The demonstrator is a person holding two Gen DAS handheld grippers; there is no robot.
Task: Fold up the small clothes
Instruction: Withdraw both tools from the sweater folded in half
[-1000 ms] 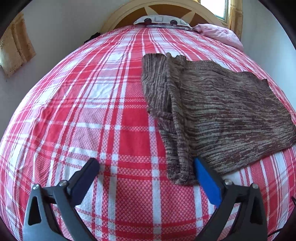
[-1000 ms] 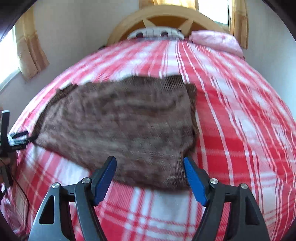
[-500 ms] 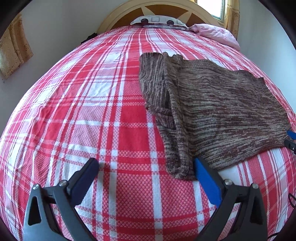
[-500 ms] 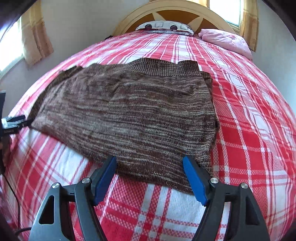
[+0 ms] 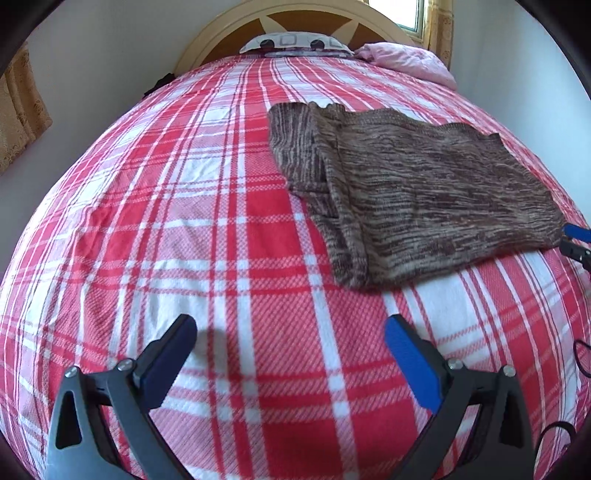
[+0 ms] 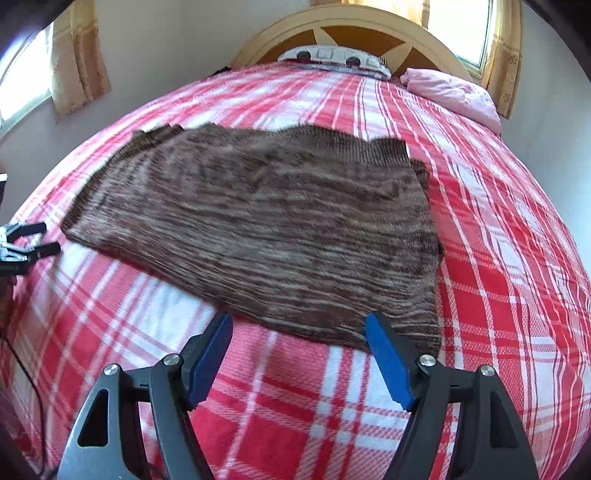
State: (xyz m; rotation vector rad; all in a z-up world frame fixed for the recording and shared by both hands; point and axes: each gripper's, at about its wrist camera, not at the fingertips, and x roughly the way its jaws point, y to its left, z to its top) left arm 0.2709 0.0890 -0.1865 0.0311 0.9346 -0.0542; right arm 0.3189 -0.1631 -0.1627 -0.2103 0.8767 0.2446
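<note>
A brown marled knit sweater lies flat on the red and white plaid bedspread, its left side folded in over the body. It also shows in the right wrist view. My left gripper is open and empty, over bare bedspread a little in front of the sweater's near left corner. My right gripper is open and empty, just in front of the sweater's near edge. The right gripper's tips show at the right edge of the left wrist view, and the left gripper's at the left edge of the right wrist view.
A patterned pillow and a pink pillow lie at the wooden headboard. Walls close both sides of the bed. Curtained windows are at the back and left. A black cable hangs at the right.
Both grippers have drawn back from the sweater toward the near edge of the bed. The sweater lies as before, still open jaws on both sides.
</note>
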